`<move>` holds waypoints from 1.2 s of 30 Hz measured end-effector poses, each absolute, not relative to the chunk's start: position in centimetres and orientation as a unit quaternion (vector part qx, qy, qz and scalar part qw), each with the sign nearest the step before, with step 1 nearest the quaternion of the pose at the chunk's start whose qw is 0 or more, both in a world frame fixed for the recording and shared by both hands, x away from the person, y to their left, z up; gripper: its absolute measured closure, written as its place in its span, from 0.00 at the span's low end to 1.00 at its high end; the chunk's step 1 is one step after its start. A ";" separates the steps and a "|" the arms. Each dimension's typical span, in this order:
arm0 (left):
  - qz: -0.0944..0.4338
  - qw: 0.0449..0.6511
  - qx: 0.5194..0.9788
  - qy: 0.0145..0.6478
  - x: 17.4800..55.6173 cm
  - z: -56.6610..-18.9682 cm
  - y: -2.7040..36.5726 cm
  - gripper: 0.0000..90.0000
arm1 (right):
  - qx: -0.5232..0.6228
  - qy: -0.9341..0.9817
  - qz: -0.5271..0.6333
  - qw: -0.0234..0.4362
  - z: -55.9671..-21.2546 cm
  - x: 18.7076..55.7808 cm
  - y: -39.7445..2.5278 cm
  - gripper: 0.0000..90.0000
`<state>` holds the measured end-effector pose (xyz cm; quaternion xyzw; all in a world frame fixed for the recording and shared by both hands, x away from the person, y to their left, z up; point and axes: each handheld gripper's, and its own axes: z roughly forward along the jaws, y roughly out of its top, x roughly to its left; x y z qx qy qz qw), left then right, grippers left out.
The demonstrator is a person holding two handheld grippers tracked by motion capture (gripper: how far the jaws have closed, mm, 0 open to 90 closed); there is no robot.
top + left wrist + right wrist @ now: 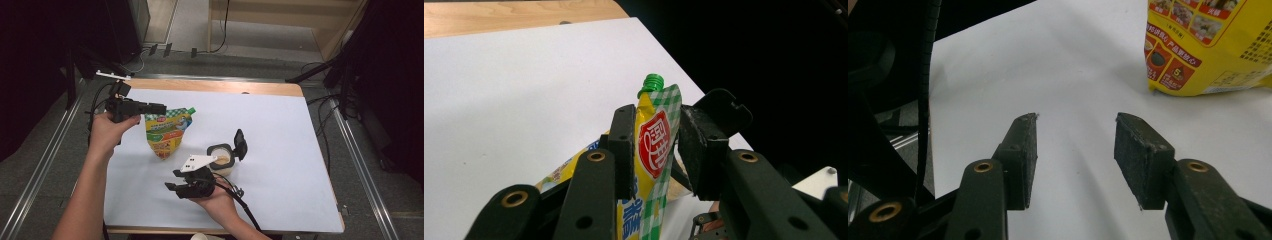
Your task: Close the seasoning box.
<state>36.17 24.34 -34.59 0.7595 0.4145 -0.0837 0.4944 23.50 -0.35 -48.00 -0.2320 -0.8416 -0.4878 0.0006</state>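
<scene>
Your right gripper (176, 181) sits closest to the camera, low at the near edge of the table (280, 150), jaws apart with nothing between them, just white tabletop in its own view. Now the main thing: the pouch (167, 132) is up off the table a bit, hanging from your left gripper (159, 108), which has its jaws clamped on the checked top strip just below the green cap (652, 83). The bottom corner of the pouch looks like it's touching or almost touching the table, can't tell for sure. Just right of it stands the cup (221, 160), lid (240, 143) flipped open, with something tan inside, and it's right beside your right gripper. Looks to me like you're about to get the cap off or pour into that cup. What I'd watch: you're pinching a thin, slick film edge, so if you twist the cap with the other gripper the pouch could slide or rotate out of the jaws. It's also floppy, so tipping it could swing the body into the cup and knock it over, since that cup looks light and the raised lid is an easy thing to catch. Squeezing the body with the cap off would squirt sauce on the table.
</scene>
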 end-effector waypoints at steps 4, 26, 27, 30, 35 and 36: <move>-0.079 0.491 0.763 0.413 36.0 -34.3 24.3 0.76 | -0.235 -0.841 -0.487 -0.001 -47.9 23.6 -0.5 0.59; -0.070 0.489 0.738 0.460 36.0 -34.3 27.9 0.68 | -0.254 -0.835 -0.489 0.000 -44.7 24.8 -3.2 0.64; -0.070 0.489 0.738 0.459 36.0 -34.4 27.9 0.68 | -0.255 -0.834 -0.489 -0.001 -44.4 24.9 -3.5 0.64; -0.067 0.480 0.741 0.464 36.3 -34.9 28.0 0.67 | -0.259 -0.832 -0.491 -0.004 -43.7 25.2 -4.1 0.65; -0.064 0.475 0.744 0.466 36.6 -35.8 28.1 0.64 | -0.267 -0.828 -0.494 -0.004 -42.7 25.7 -5.4 0.66; -0.064 0.474 0.744 0.467 36.6 -35.9 28.1 0.64 | -0.268 -0.826 -0.495 -0.005 -42.5 25.9 -5.6 0.66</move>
